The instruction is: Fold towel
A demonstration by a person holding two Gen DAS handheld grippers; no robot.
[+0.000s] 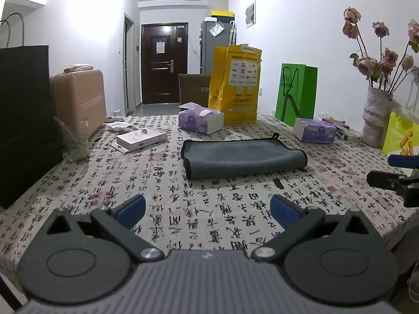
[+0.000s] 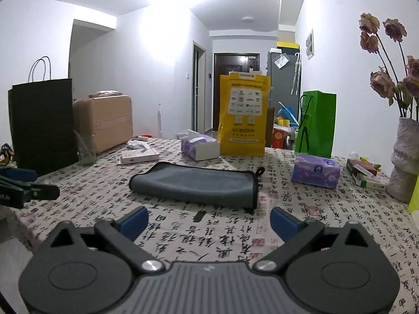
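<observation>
One grey towel [image 1: 242, 158] with black edging, folded over, flat on the table near centre; hanging loop [image 1: 275, 135] at its far right corner. In the right wrist view, the same towel [image 2: 196, 184] at 12 o'clock from the fingers, well apart from them.

Two tissue boxes — one opened [image 1: 200, 120] at 11 o'clock from the towel, one purple pack [image 1: 314, 130] at 2 o'clock. One flat pink box [image 1: 141, 137] and one glass [image 1: 76, 141] out at 9 to 10 o'clock. Three standing bags: yellow [image 1: 235, 83] at 12, green [image 1: 297, 94] at 1, black [image 1: 25, 120] far at 9. One vase [image 1: 375, 116] of dried roses at 3 o'clock.

Left gripper [image 1: 208, 210] spread wide, blue pads holding nothing, hovering over the cloth short of the towel. Right gripper [image 2: 209, 219] likewise wide apart and empty, touching nothing.

Underneath, a tablecloth [image 1: 183, 204] printed with black calligraphy and red seals. Beyond — white walls, a tan suitcase [image 1: 81, 99] at the left, a dark door [image 1: 163, 64] down the hallway, a grey fridge [image 1: 213, 44] beside it.
</observation>
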